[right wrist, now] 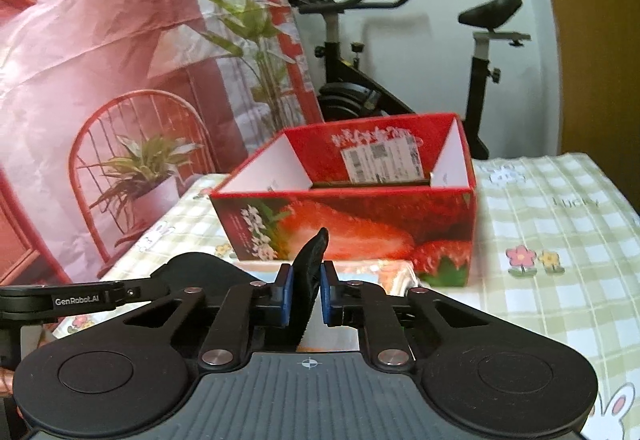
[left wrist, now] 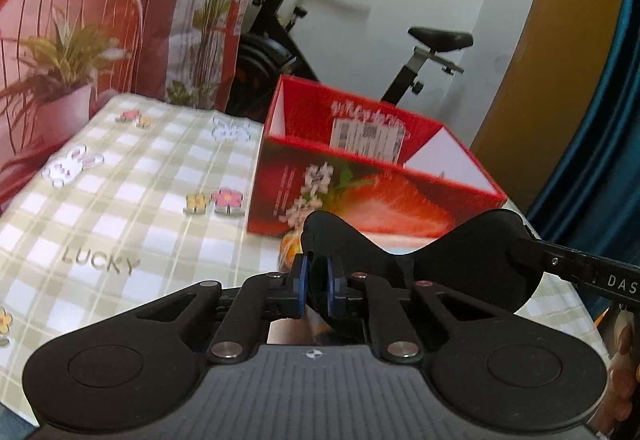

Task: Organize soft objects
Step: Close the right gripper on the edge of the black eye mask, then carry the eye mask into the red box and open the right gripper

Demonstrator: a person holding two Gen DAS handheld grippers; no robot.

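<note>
A black soft eye mask (left wrist: 472, 264) hangs above the checked tablecloth (left wrist: 120, 199), stretched between both grippers. My left gripper (left wrist: 318, 280) is shut on the mask's left lobe, its blue pads pressing the fabric. At the right edge, one of my right gripper's fingers (left wrist: 580, 268) grips the other lobe. In the right wrist view my right gripper (right wrist: 307, 292) is shut on the mask's edge (right wrist: 310, 268), which stands up between the pads. The far lobe (right wrist: 192, 272) runs left to one of the left gripper's fingers (right wrist: 80, 298). An open red strawberry-print box (left wrist: 360, 175) (right wrist: 348, 224) stands just beyond.
A colourful flat packet (right wrist: 380, 272) lies on the cloth in front of the box, below the mask. An exercise bike (right wrist: 360, 87) stands behind the table. A printed backdrop (left wrist: 80, 19) with a chair and plants hangs on the left. A hand (left wrist: 628, 340) shows at the right edge.
</note>
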